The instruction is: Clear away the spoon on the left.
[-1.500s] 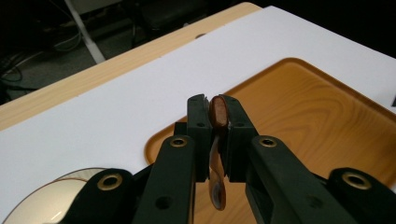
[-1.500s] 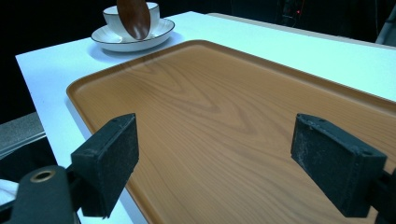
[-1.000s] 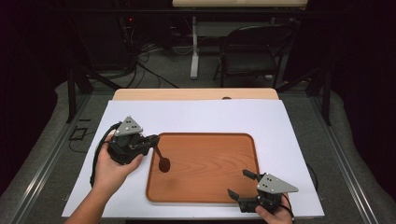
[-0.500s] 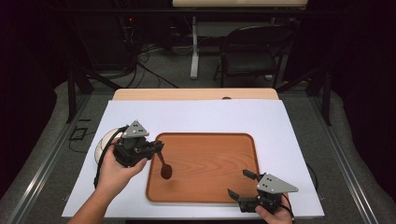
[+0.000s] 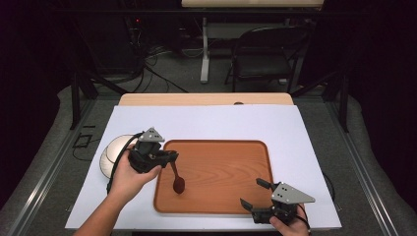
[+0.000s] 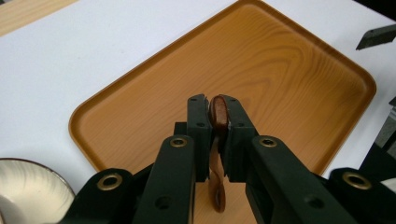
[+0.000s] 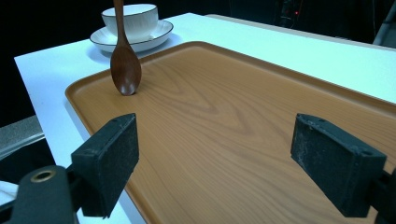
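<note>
No readable txt, labels, brands or nos. anywhere; brown wood-grain plastic tray [image 5: 216, 147] and white worktop sheet [image 5: 206, 123] unmarked.

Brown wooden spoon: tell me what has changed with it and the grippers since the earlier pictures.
The left gripper, shut on the brown wooden spoon, carried it right and down over the wood-grain tray, away from the white cup and saucer. The spoon's bowl now meets the tray floor near its left edge. The right gripper stayed open at the tray's near right corner; tray, cup and saucer have not moved.

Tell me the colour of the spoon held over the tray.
Dark reddish-brown wood; the spoon shows best in the right gripper view.
</note>
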Available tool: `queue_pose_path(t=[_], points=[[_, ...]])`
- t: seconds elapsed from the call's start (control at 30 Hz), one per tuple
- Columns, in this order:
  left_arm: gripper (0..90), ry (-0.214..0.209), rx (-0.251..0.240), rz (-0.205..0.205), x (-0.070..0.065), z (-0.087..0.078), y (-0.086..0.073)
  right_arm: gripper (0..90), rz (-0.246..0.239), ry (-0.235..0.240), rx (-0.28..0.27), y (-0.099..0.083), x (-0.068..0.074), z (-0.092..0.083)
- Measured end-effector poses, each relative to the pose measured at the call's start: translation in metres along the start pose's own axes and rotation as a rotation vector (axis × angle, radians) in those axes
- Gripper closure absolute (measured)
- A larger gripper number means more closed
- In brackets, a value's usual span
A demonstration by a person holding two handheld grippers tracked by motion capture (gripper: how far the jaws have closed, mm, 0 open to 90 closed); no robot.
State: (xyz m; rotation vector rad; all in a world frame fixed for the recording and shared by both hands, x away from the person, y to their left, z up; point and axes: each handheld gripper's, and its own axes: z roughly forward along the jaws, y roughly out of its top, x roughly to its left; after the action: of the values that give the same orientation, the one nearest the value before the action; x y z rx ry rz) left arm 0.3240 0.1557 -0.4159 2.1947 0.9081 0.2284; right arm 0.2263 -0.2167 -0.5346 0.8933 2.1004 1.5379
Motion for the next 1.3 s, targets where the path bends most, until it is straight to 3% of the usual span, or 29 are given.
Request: queue_pose_path(t=[0.1, 0.23, 0.63, 0.93, 1.3], points=[[83.9, -0.006, 0.011, -0.01, 0.006, 0.007, 0.006, 14.8, 0.002, 0.0, 0.0, 0.0, 0.0, 0.0], [83.8, -0.02, -0.001, -0.056, 0.018, 0.018, 0.011, 14.8, 0.006, -0.001, -0.003, 0.0, 0.0, 0.0], [83.8, -0.066, -0.018, -0.222, 0.05, 0.046, 0.015, 14.9, 0.008, 0.0, -0.003, 0.0, -0.001, 0.0], [83.1, -0.046, -0.028, -0.309, 0.065, 0.063, 0.013, 14.9, 0.011, 0.001, -0.006, 0.0, -0.002, -0.001], [82.4, -0.032, -0.028, -0.383, 0.078, 0.086, 0.011, 14.9, 0.012, 0.005, -0.006, 0.0, -0.002, -0.001]])
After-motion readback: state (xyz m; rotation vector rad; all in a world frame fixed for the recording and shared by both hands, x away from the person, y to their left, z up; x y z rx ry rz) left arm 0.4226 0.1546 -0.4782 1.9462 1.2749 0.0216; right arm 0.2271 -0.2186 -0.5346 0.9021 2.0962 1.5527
